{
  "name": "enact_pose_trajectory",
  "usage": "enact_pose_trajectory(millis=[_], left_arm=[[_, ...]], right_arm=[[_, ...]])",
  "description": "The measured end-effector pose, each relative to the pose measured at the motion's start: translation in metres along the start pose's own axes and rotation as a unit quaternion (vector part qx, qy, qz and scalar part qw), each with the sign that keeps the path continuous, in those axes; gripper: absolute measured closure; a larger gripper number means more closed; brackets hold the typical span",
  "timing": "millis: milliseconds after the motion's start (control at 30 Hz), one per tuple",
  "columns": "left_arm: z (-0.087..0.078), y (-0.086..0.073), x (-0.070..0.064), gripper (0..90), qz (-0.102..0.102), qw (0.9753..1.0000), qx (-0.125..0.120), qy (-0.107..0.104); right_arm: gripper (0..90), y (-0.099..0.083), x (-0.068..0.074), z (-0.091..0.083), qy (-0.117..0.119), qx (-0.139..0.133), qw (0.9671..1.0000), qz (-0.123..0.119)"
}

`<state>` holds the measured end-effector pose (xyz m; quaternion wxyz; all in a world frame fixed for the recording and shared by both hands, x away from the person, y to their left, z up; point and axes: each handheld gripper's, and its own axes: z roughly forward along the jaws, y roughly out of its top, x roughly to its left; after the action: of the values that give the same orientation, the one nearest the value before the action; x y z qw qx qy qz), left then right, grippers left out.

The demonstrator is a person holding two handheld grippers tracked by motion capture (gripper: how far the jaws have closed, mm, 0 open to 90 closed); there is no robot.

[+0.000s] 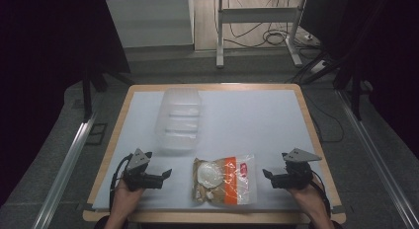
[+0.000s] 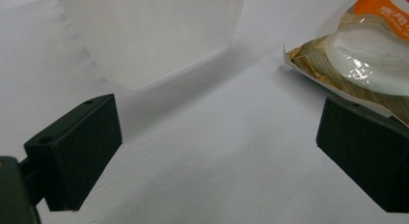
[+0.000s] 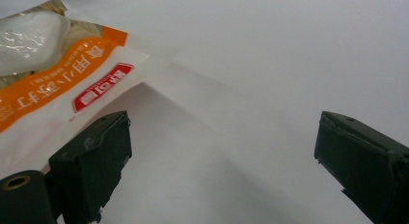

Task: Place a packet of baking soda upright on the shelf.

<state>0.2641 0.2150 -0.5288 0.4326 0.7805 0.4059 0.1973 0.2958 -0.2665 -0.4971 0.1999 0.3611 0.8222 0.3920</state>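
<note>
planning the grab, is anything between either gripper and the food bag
Nothing visible is. The food bag lies flat on the white table between the left gripper and the right gripper, with bare surface on both sides. The clear container sits beyond the bag, off both paths.

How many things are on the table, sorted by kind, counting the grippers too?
Clear plastic container: 1
Snack bag: 1
Grippers: 2, left gripper and right gripper, both open
Total: 4
</note>
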Motion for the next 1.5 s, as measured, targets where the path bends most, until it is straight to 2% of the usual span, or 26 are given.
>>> enact_pose_trajectory(millis=[200, 267, 367, 400, 533, 567, 600, 767, 800, 833, 867, 900, 1033, 1233, 1367, 1400, 1467, 1500], left_arm=[[0.001, 0.0, 0.0, 2.1, 0.004, 1.0, 0.003, 0.0], [0.001, 0.0, -0.001, 2.0, 0.004, 1.0, 0.003, 0.0], [0.001, 0.0, -0.001, 2.0, 0.005, 1.0, 0.004, 0.0], [0.002, 0.0, -0.001, 2.0, 0.005, 1.0, 0.004, 0.0], [0.002, 0.0, -0.001, 2.0, 0.006, 1.0, 0.004, 0.001], [0.002, 0.0, -0.001, 2.0, 0.006, 1.0, 0.004, 0.001], [0.002, 0.0, -0.001, 2.0, 0.007, 1.0, 0.004, 0.001], [0.002, 0.0, -0.001, 2.0, 0.008, 0.9999, 0.006, 0.003], [0.002, 0.0, -0.001, 2.0, 0.008, 0.9999, 0.006, 0.003], [0.002, 0.0, -0.001, 2.0, 0.01, 0.9999, 0.008, 0.003], [0.002, 0.0, -0.001, 2.0, 0.01, 0.9999, 0.008, 0.003], [0.002, 0.0, -0.001, 2.0, 0.009, 0.9999, 0.007, 0.003], [0.001, 0.0, 0.0, 2.0, 0.009, 0.9999, 0.006, 0.003], [0.001, 0.0, -0.001, 2.0, 0.011, 0.9999, 0.007, 0.004], [0.002, 0.0, 0.0, 2.0, 0.01, 0.9999, 0.006, 0.004], [0.001, 0.0, 0.0, 2.0, 0.01, 0.9999, 0.006, 0.004], [0.001, 0.0, 0.0, 2.0, 0.01, 0.9999, 0.006, 0.004], [0.001, 0.0, -0.001, 2.0, 0.01, 0.9999, 0.006, 0.004]], right_arm=[[4.6, 0.005, 0.011, 0.001, 0.015, -0.003, 0.9999, 0.003], [4.5, 0.008, 0.015, 0.001, 0.028, -0.006, 0.9996, 0.001], [5.2, 0.011, 0.021, 0.001, 0.031, -0.005, 0.9995, 0.0], [12.0, 0.013, 0.025, 0.0, 0.035, -0.003, 0.9994, -0.002], [29.1, 0.018, 0.033, -0.001, 0.05, -0.001, 0.9986, -0.015], [29.1, 0.018, 0.033, -0.001, 0.05, -0.001, 0.9986, -0.015], [39.6, 0.019, 0.036, 0.0, 0.063, 0.009, 0.9977, -0.023], [58.5, 0.022, 0.047, 0.005, 0.078, 0.035, 0.9949, -0.053], [58.5, 0.022, 0.047, 0.005, 0.078, 0.035, 0.9949, -0.053], [64.4, 0.023, 0.054, 0.006, 0.081, 0.037, 0.994, -0.064], [64.4, 0.023, 0.054, 0.006, 0.081, 0.037, 0.994, -0.064], [71.5, 0.025, 0.059, 0.005, 0.075, 0.041, 0.9937, -0.073], [83.3, 0.028, 0.064, 0.0, 0.083, 0.021, 0.9933, -0.078], [87.7, 0.03, 0.068, -0.005, 0.087, 0.001, 0.9926, -0.085], [88.9, 0.031, 0.074, -0.004, 0.105, 0.007, 0.9902, -0.092], [89.1, 0.03, 0.08, -0.001, 0.117, 0.018, 0.9878, -0.102], [89.2, 0.029, 0.083, 0.001, 0.123, 0.022, 0.9867, -0.104], [89.2, 0.028, 0.089, 0.006, 0.134, 0.031, 0.9841, -0.112]])
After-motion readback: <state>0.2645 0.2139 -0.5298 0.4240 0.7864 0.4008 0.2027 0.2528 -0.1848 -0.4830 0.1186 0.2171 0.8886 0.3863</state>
